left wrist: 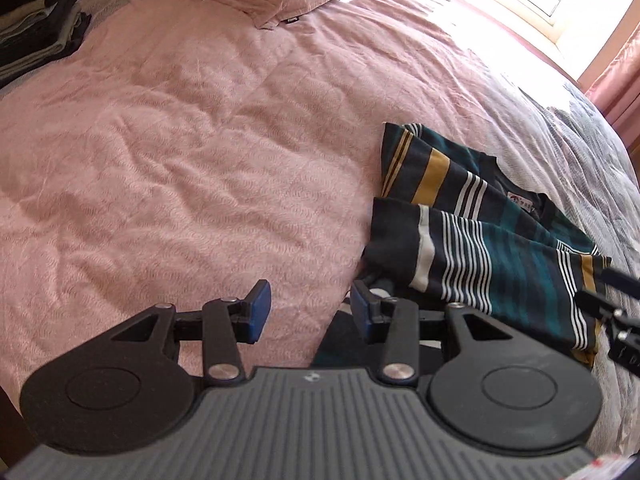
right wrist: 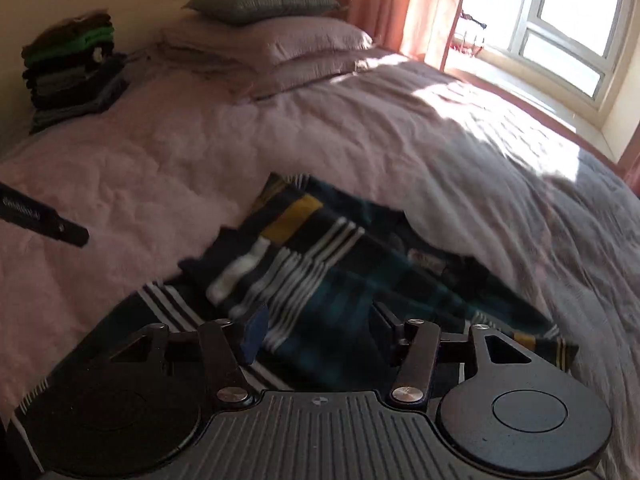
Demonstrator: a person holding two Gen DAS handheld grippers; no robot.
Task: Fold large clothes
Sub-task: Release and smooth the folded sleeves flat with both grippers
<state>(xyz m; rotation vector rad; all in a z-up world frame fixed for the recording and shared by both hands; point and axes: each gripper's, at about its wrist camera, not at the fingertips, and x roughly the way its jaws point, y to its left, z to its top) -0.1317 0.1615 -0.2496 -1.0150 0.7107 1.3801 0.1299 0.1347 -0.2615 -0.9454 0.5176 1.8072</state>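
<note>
I see the bed (left wrist: pixel 180 140) mostly bare, with a stack of folded clothes (right wrist: pixel 72 68) near its head, so part of the job looks done. The striped shirt (left wrist: pixel 480 248) lies half-folded near the bed's edge, needing more folds. My left tool (left wrist: pixel 310 314) and right tool (right wrist: pixel 316 336) both hang spread, empty.
</note>
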